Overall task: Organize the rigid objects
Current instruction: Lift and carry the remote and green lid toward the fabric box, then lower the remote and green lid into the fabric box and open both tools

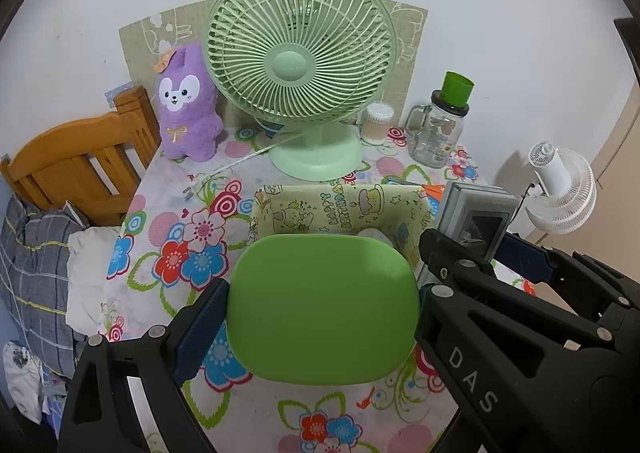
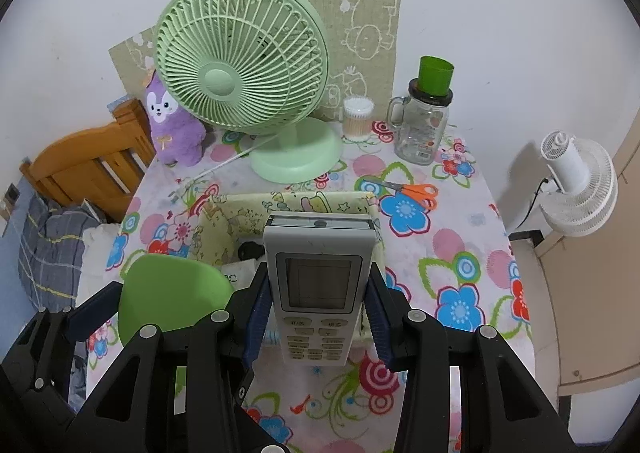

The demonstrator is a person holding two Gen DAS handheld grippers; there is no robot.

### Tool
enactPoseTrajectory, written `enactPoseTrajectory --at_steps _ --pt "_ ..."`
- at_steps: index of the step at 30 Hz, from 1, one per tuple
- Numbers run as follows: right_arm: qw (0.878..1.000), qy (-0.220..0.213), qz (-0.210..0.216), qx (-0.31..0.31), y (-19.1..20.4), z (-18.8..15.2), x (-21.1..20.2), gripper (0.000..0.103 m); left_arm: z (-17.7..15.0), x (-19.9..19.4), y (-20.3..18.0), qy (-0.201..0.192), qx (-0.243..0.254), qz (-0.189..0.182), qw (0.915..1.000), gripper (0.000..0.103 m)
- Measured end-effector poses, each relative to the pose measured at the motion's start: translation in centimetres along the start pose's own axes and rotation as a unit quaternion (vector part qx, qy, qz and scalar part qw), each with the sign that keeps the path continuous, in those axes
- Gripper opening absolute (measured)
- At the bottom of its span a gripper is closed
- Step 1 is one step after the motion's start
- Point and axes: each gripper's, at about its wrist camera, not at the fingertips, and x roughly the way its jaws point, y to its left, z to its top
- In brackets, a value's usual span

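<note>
My left gripper (image 1: 322, 305) is shut on a flat green case (image 1: 324, 307) with rounded corners, held above the floral table just in front of a yellow cartoon-print fabric basket (image 1: 340, 207). My right gripper (image 2: 318, 307) is shut on a white air-conditioner remote (image 2: 318, 273) with a grey screen, held over the near side of the same basket (image 2: 240, 213). The remote shows at the right of the left wrist view (image 1: 476, 217), and the green case at the lower left of the right wrist view (image 2: 168, 293). The basket holds a few items, mostly hidden.
A green desk fan (image 1: 300, 69), a purple plush (image 1: 186, 105), a cotton-swab jar (image 1: 376, 121) and a glass mug jar with green cup (image 1: 440, 125) stand at the table's back. Orange scissors (image 2: 416, 191) lie right of the basket. A wooden bed frame (image 1: 80, 157) is left, a white fan (image 2: 576, 189) right.
</note>
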Motion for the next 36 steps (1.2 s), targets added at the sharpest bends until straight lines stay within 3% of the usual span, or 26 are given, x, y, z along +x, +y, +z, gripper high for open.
enactPoseTrajectory --at_steps 21,33,35,36 --pt "0.998 0.048 0.027 0.010 0.3 3.6 8.6 0.047 3.2 7.1 1.4 0.030 -0.001 0.031 0.9991 0.095" --pt "0.997 0.062 0.038 0.030 0.1 3.8 12.3 0.049 3.5 10.6 2.0 0.049 -0.005 0.036 0.9981 0.095" --pt "0.997 0.060 0.037 0.025 0.1 3.7 12.4 0.054 3.5 10.7 1.9 0.051 -0.006 0.032 0.9982 0.095" --pt "0.997 0.060 0.038 0.024 0.1 3.7 12.3 0.063 3.4 10.7 1.9 0.052 -0.006 0.029 0.9982 0.095"
